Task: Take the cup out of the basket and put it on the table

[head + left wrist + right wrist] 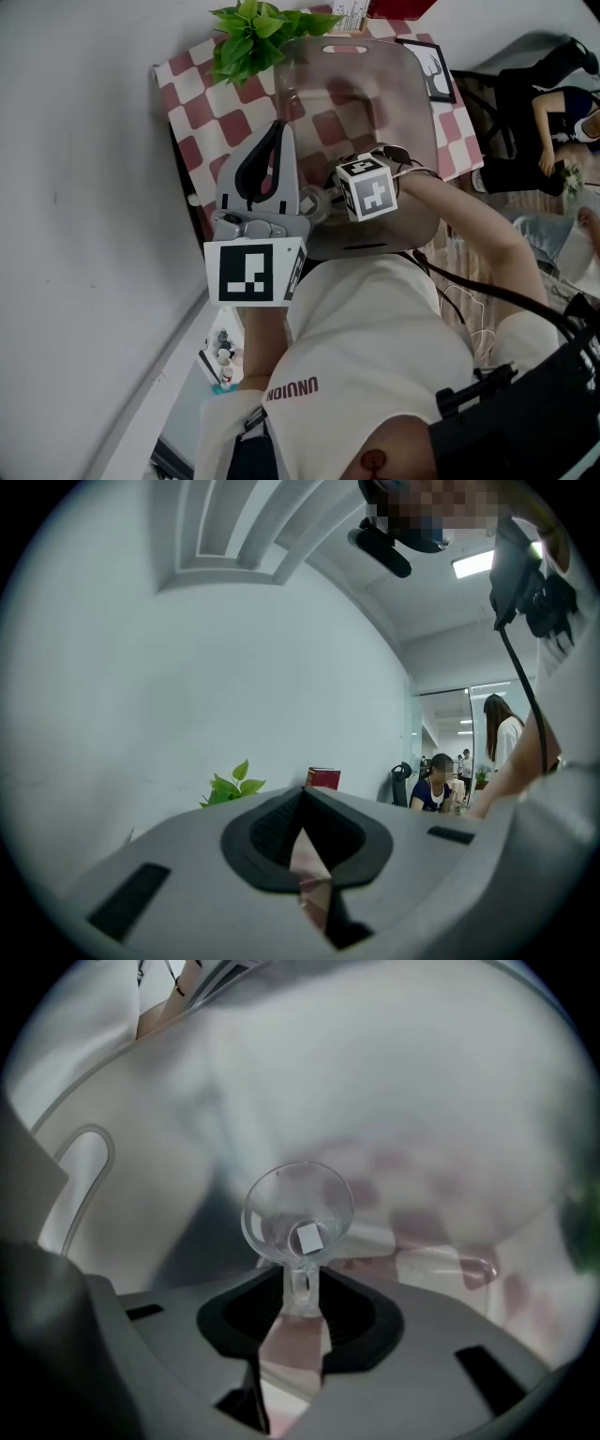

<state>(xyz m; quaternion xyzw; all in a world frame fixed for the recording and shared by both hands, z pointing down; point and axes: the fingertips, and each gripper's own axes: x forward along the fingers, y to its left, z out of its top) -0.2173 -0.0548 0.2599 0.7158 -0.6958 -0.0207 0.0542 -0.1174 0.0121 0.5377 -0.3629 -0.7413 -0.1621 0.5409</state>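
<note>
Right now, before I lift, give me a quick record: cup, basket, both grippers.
cup: clear glass, inside the basket
right gripper: shut on the cup's handle, inside the basket
left gripper: shut, empty, outside the basket
basket: translucent, standing on the checked table
cup on table: not yet

Hidden from the head view behind the marker cube (367,187): jaws of the right gripper (300,1302). Hard to make out there through the smoky translucent plastic basket (412,112): clear glass cup (298,1211). Cut off at 12 o'clock: red book (398,7). Blurred beyond telling at 4 o'clock in the right gripper view: some clear object (450,1265).
</note>
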